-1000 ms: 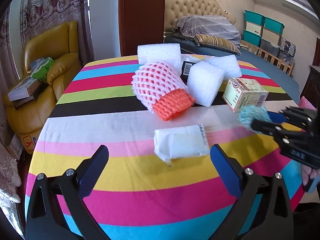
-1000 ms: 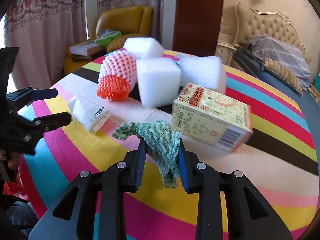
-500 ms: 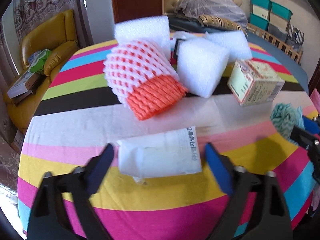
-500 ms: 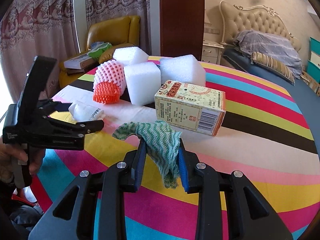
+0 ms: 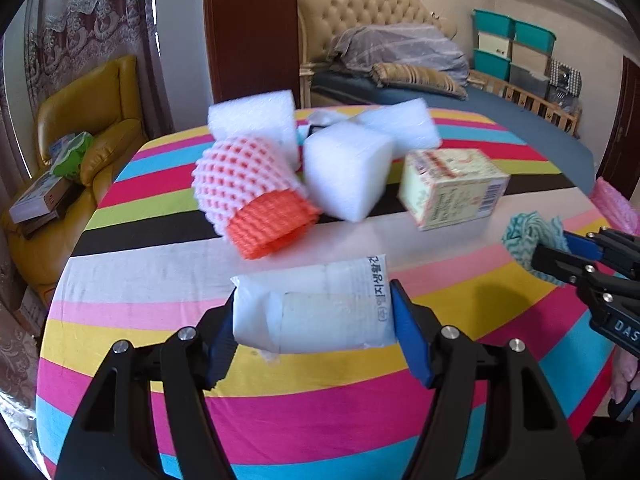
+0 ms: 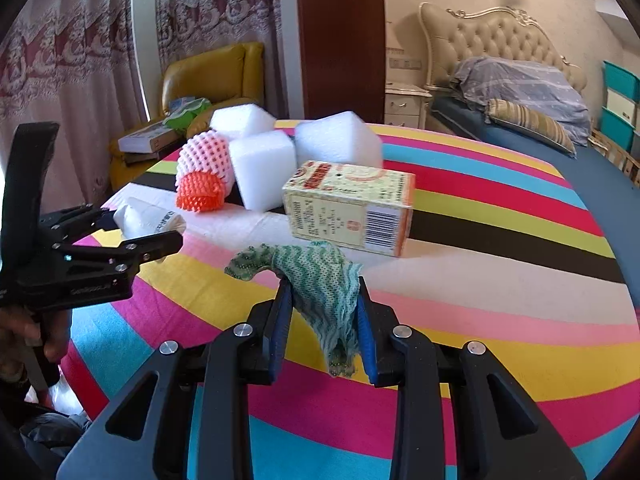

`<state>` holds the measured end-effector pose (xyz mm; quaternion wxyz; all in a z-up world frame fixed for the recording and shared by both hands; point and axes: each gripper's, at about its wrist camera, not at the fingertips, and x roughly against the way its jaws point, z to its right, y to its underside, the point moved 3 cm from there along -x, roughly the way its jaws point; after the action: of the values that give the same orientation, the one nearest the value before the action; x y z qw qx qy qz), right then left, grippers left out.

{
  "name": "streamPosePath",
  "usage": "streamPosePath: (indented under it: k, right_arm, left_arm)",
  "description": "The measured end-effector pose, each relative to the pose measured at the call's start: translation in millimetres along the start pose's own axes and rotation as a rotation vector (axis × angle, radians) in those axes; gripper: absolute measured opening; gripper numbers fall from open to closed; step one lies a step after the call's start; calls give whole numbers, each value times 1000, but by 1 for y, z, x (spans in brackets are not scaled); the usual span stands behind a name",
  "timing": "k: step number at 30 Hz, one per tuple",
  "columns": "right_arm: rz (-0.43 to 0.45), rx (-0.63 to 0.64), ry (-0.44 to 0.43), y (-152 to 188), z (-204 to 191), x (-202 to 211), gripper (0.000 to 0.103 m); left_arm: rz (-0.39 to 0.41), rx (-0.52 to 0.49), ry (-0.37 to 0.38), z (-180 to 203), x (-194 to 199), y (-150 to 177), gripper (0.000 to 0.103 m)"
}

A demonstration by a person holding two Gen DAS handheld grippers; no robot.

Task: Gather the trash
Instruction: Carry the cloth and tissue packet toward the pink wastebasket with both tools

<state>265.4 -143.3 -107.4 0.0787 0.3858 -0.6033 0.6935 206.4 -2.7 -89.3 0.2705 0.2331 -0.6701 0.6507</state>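
My left gripper (image 5: 316, 312) is shut on a white plastic packet (image 5: 316, 308) and holds it just above the striped tablecloth (image 5: 280, 412). The packet also shows in the right wrist view (image 6: 150, 220) between the left gripper's fingers (image 6: 136, 232). My right gripper (image 6: 324, 316) is shut on a crumpled green-and-white cloth (image 6: 320, 280), which hangs between the pads above the table. In the left wrist view the right gripper (image 5: 560, 252) holds the cloth (image 5: 532, 236) at the right.
On the table behind: a pink and orange foam fruit net (image 5: 252, 192), white foam blocks (image 5: 348, 172), a cardboard box (image 5: 452, 188). A yellow armchair (image 5: 80, 128) with books stands left; a bed (image 5: 400, 64) is behind. A pink bag (image 5: 616, 208) lies at the table's right edge.
My left gripper moved forward around the white packet and closed on it. My right gripper kept hold of the cloth and drew back a little from the box.
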Motion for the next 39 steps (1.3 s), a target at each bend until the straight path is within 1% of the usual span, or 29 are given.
streamPosePath:
  k: [3, 6, 8, 11, 14, 16, 19, 22, 25, 28, 32, 37, 39]
  right_arm:
    - [23, -22, 8, 0, 6, 8, 30]
    - [50, -37, 15, 1, 12, 18, 30]
    - [68, -44, 26, 2, 17, 25, 30]
    - [105, -71, 42, 4, 27, 38, 30]
    - [134, -92, 76, 7, 41, 53, 30]
    - [143, -101, 102, 9, 49, 60, 30]
    - [160, -118, 143, 13, 66, 73, 30]
    - [178, -148, 183, 18, 86, 87, 30]
    - [188, -173, 229, 25, 106, 101, 30]
    - [198, -196, 272, 34, 127, 115, 30]
    - [210, -225, 327, 45, 153, 133, 30]
    - [218, -293, 408, 66, 195, 159, 30]
    - [220, -321, 438, 76, 213, 169, 30]
  left_arm:
    - [34, 8, 37, 15, 10, 1, 67]
    - [74, 0, 64, 32, 21, 2, 67]
    - [106, -6, 95, 45, 28, -1, 67]
    - [149, -28, 118, 62, 35, -5, 67]
    - [184, -43, 134, 79, 39, -11, 67]
    - [195, -53, 163, 93, 38, -16, 67]
    - [206, -93, 191, 115, 37, -23, 67]
    - [216, -147, 237, 148, 35, -27, 67]
    - [234, -177, 269, 175, 34, -29, 67]
    - [241, -183, 312, 199, 32, -35, 67]
    - [229, -190, 376, 234, 25, -47, 67]
    - [189, -232, 480, 295, 15, -59, 68]
    - [178, -248, 507, 318, 10, -62, 68]
